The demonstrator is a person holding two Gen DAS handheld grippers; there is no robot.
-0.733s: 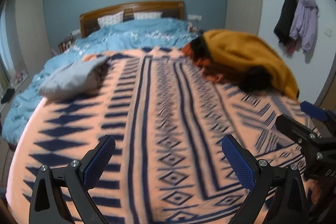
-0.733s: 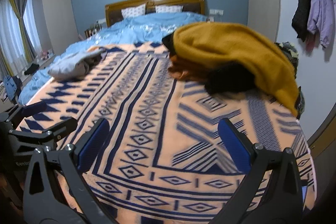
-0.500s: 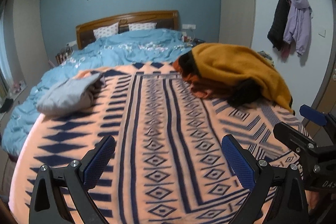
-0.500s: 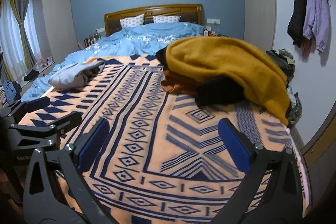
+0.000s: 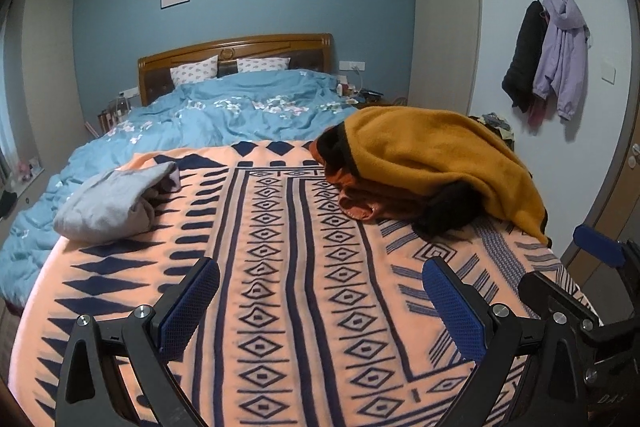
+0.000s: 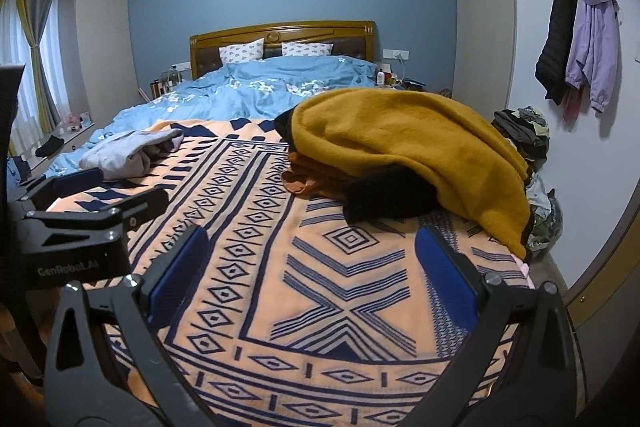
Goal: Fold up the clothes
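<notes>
A heap of clothes lies at the bed's right side: a mustard garment (image 5: 432, 155) (image 6: 404, 135) draped over an orange one (image 5: 360, 195) (image 6: 312, 175) and a black one (image 5: 448, 207) (image 6: 388, 195). A folded grey garment (image 5: 112, 203) (image 6: 128, 151) rests at the left. My left gripper (image 5: 320, 299) hangs open above the foot of the patterned orange blanket (image 5: 288, 267), empty. My right gripper (image 6: 312, 267) is open and empty too, a short way before the heap. Each gripper shows at the edge of the other's view.
Behind the blanket (image 6: 248, 267) lie a rumpled blue duvet (image 5: 248, 115) and a wooden headboard (image 6: 280, 35). Coats (image 6: 580, 31) hang on the right wall above a pile of clothes (image 6: 524, 135) on the floor. Curtains (image 6: 28, 39) are at the left.
Both grippers have risen and tilted up, so the bed sits lower in each view. The clothes lie as they did, and both grippers stay open.
</notes>
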